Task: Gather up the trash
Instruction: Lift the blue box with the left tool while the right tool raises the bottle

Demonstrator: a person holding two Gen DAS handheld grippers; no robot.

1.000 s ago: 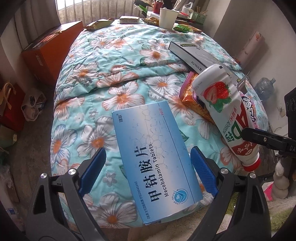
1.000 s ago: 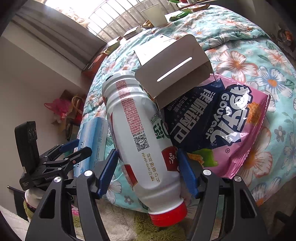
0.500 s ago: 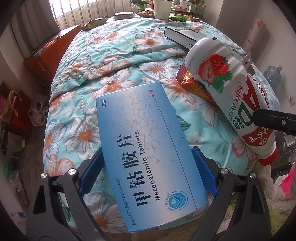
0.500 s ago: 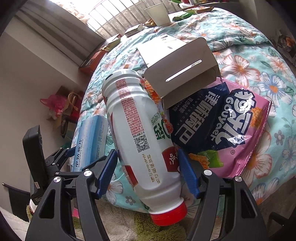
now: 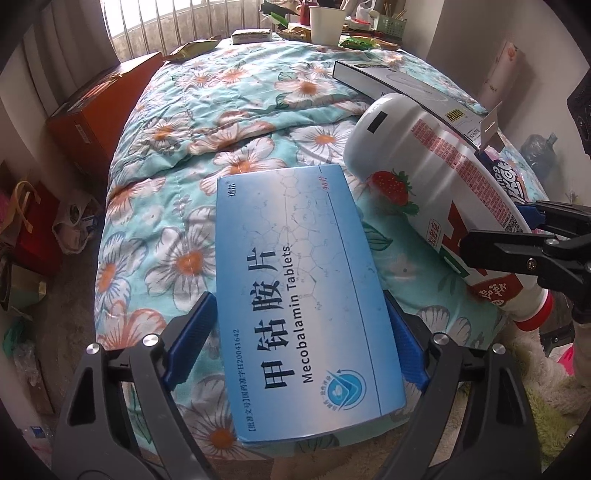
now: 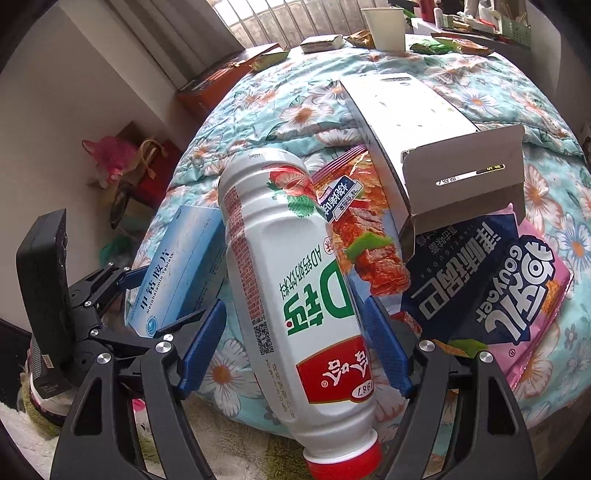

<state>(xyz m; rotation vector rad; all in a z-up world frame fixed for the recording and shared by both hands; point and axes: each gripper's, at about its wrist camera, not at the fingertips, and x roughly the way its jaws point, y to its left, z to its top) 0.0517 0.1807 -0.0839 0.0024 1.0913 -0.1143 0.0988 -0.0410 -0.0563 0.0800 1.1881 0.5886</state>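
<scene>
Blue cardboard tablet box (image 5: 306, 291) lies on the floral quilt (image 5: 207, 122), pinched by the left gripper (image 5: 295, 339), which has just been closing. The right gripper (image 6: 291, 343), lately opening, now loosely straddles the white red-capped plastic bottle (image 6: 295, 295); earlier it clamped it.

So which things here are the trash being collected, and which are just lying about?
Job:
- pill box, between the left gripper pads
- bottle, between the right gripper pads
- snack bags
- open carton

Lying about:
- quilt
- paper cup
- orange box
</scene>
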